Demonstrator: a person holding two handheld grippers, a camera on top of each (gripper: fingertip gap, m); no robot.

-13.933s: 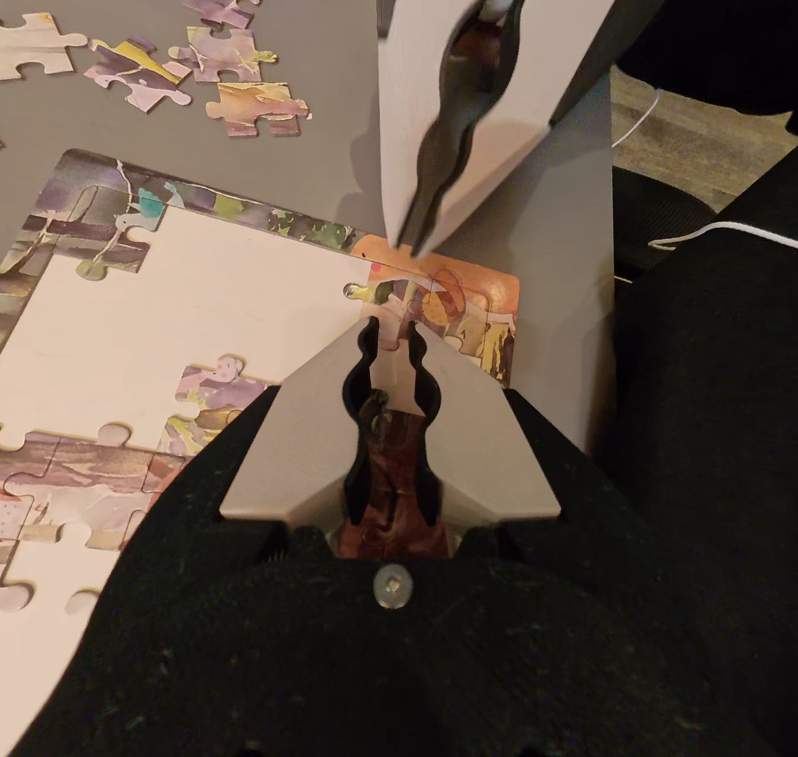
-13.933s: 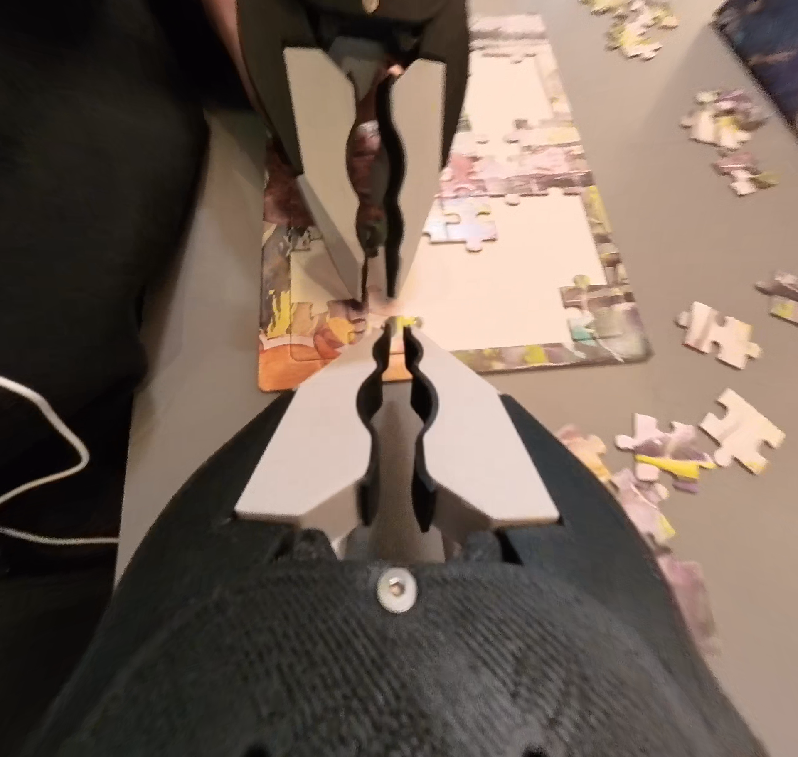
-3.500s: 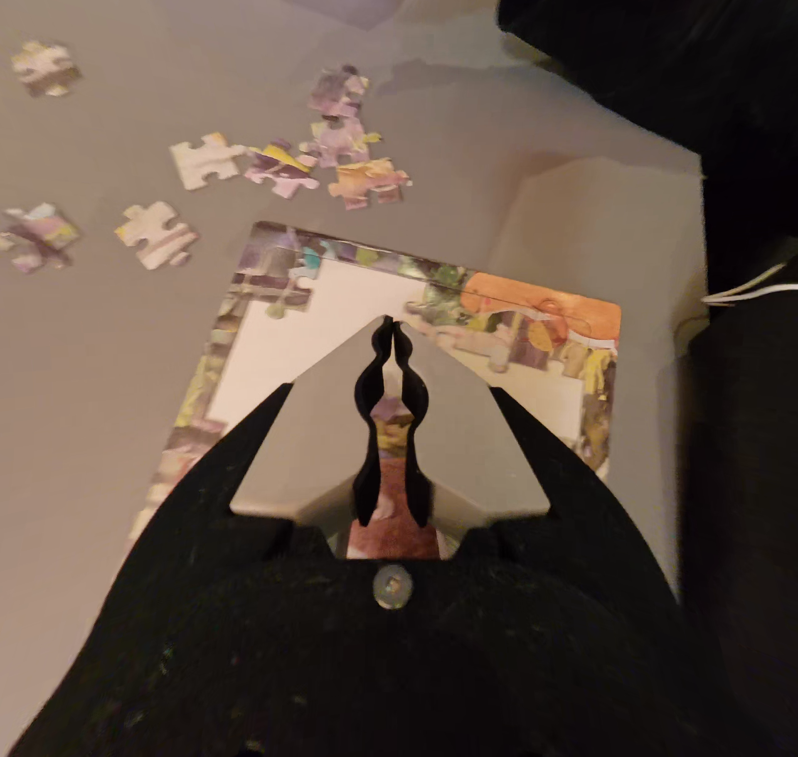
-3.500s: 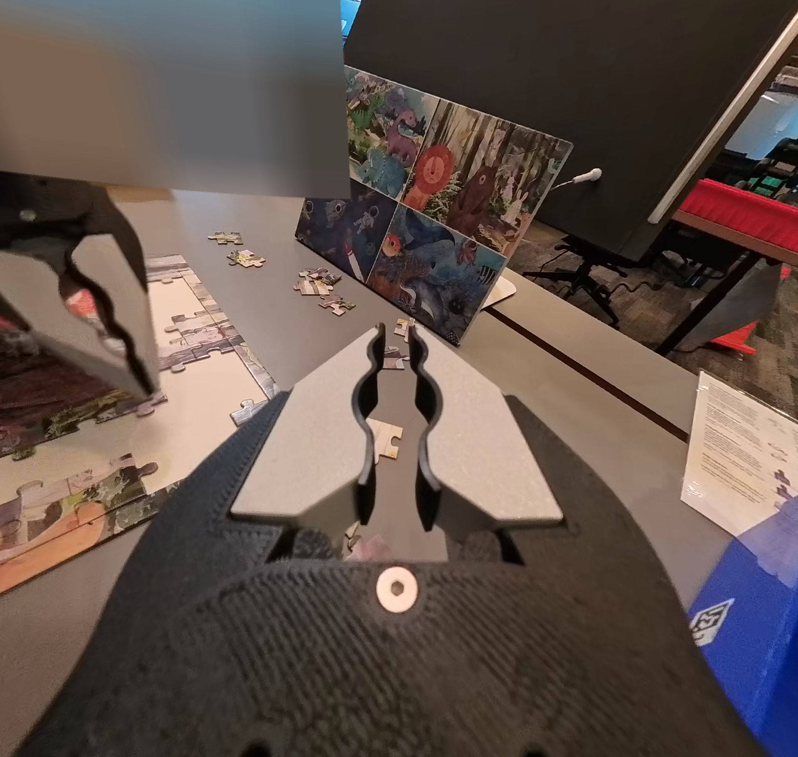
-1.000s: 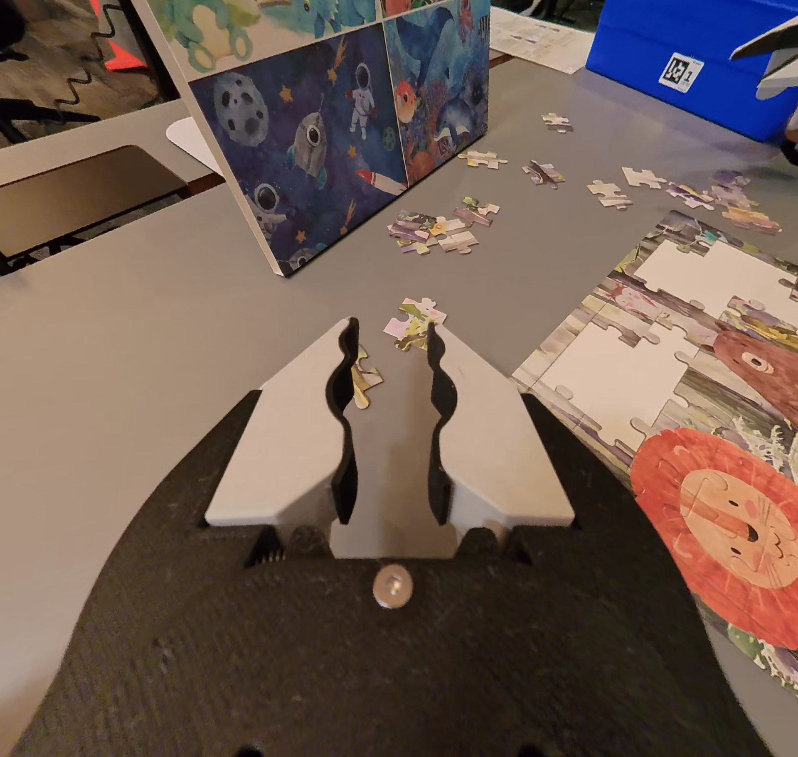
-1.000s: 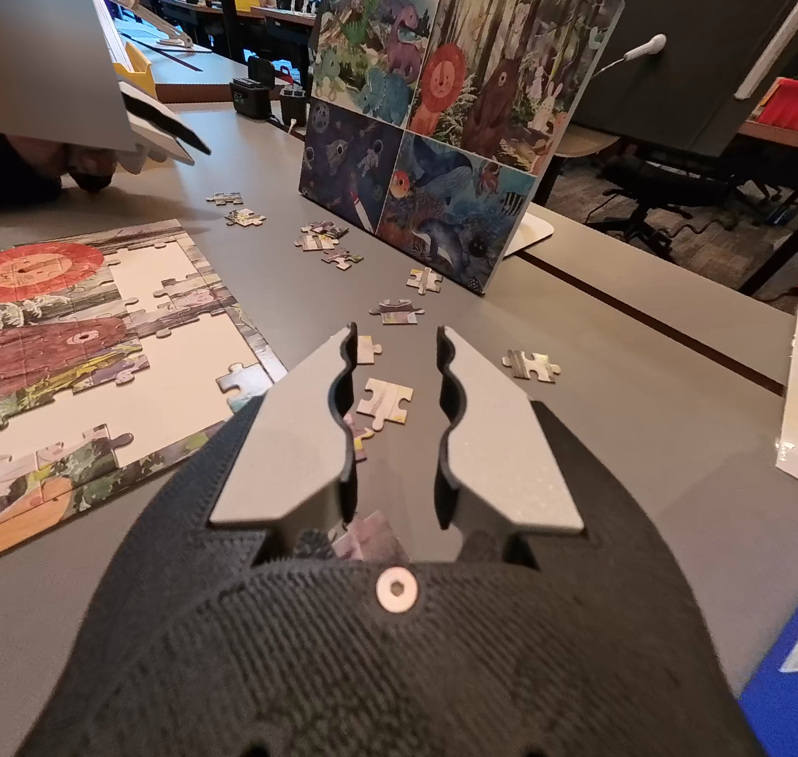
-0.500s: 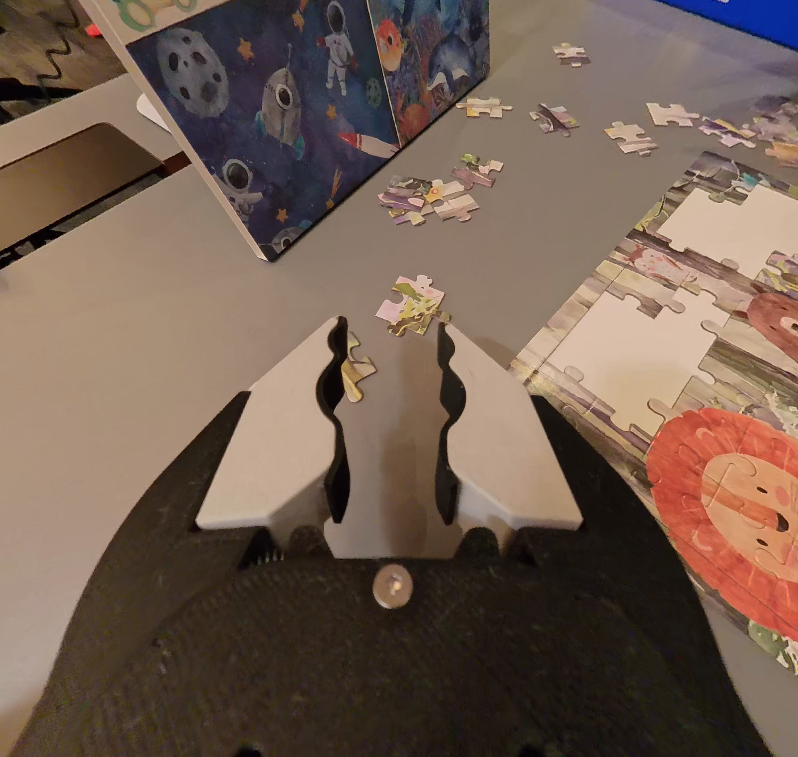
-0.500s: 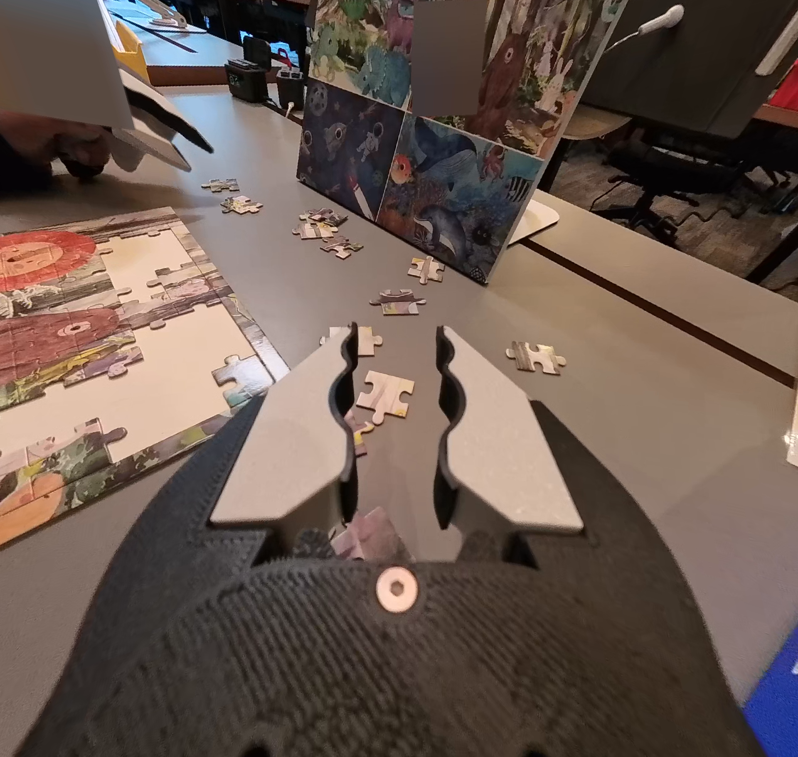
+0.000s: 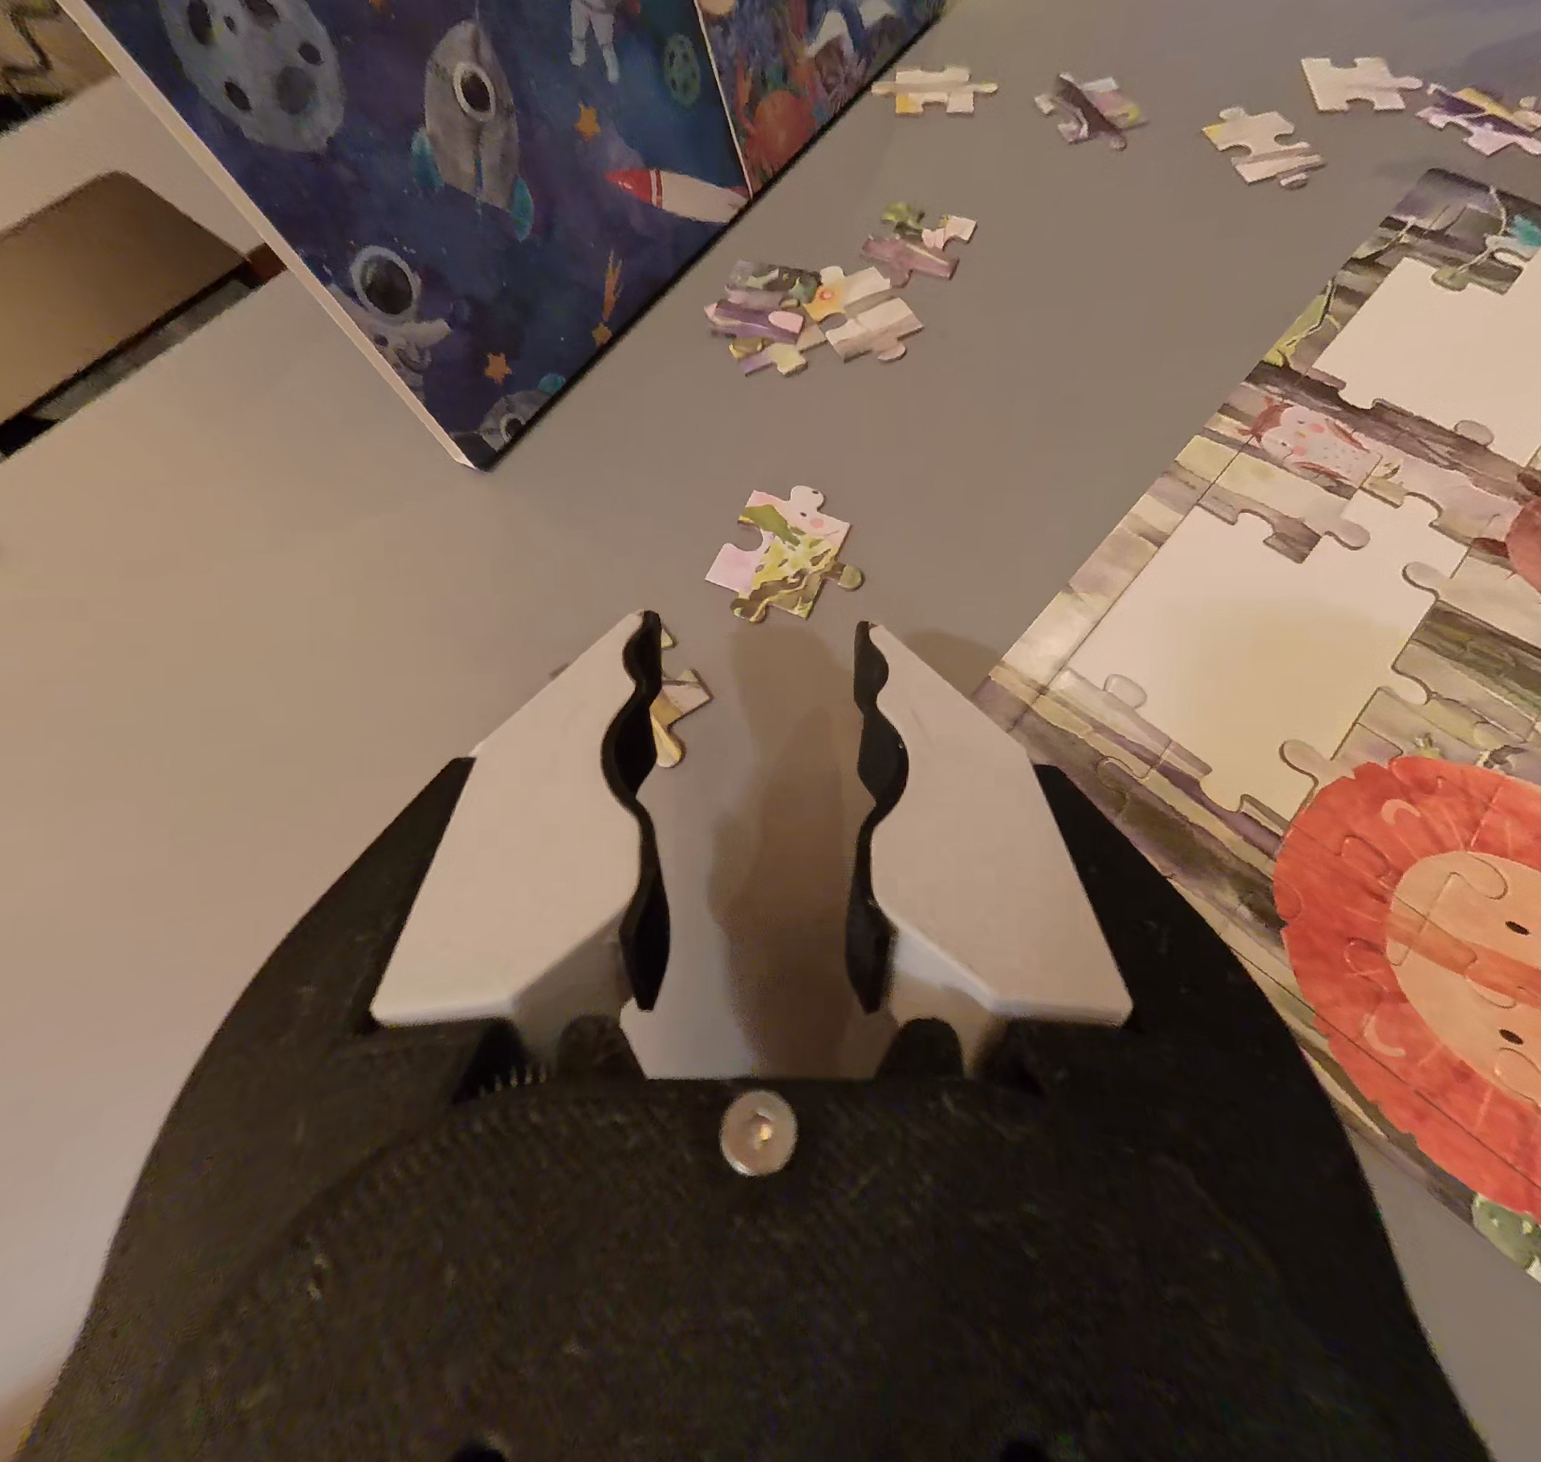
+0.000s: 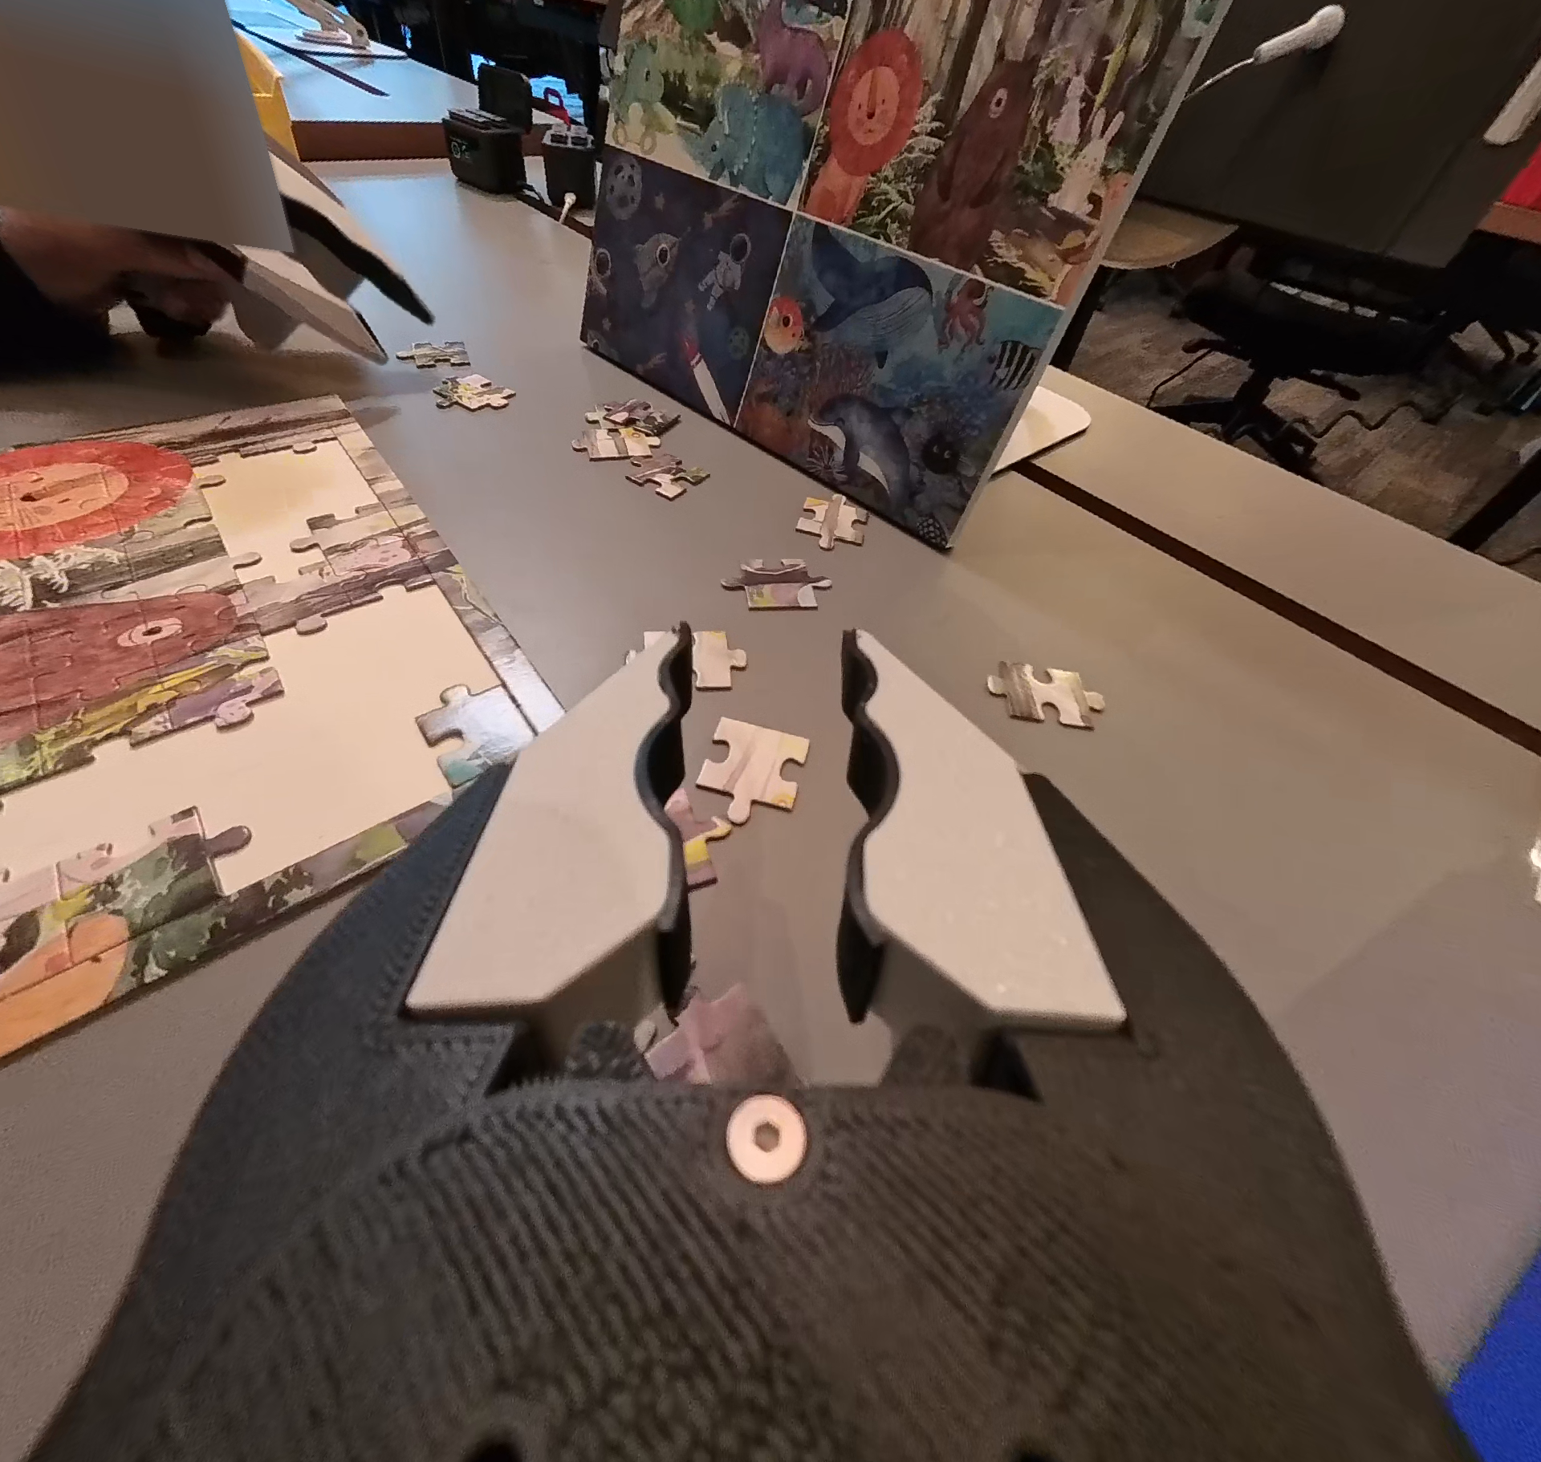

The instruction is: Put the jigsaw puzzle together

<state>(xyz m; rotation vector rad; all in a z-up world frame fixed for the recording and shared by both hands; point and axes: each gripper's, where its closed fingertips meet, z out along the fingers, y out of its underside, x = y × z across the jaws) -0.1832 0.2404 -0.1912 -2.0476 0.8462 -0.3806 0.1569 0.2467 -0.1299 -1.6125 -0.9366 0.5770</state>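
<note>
The part-built jigsaw with an orange lion lies on the grey table at the right of the left wrist view; it shows at the left in the right wrist view. My left gripper is open and empty, just short of a green and pink loose piece; another piece lies by its left finger. My right gripper is open and empty above a pale loose piece. The left gripper also shows far left in the right wrist view.
A picture board of four scenes stands upright behind the loose pieces; it shows in the right wrist view too. A cluster of pieces lies near its foot. More pieces are scattered on the table. Office chairs stand beyond the table edge. The left gripper's tips are roughly 35 cm from the right gripper's. The pale loose piece is closer to my right gripper, around 8 cm from its tips; the left tips are 30 cm off.
My left gripper has moved forward and down toward the green and pink piece, and its jaws have opened wider. My right gripper has barely moved and stays open.
</note>
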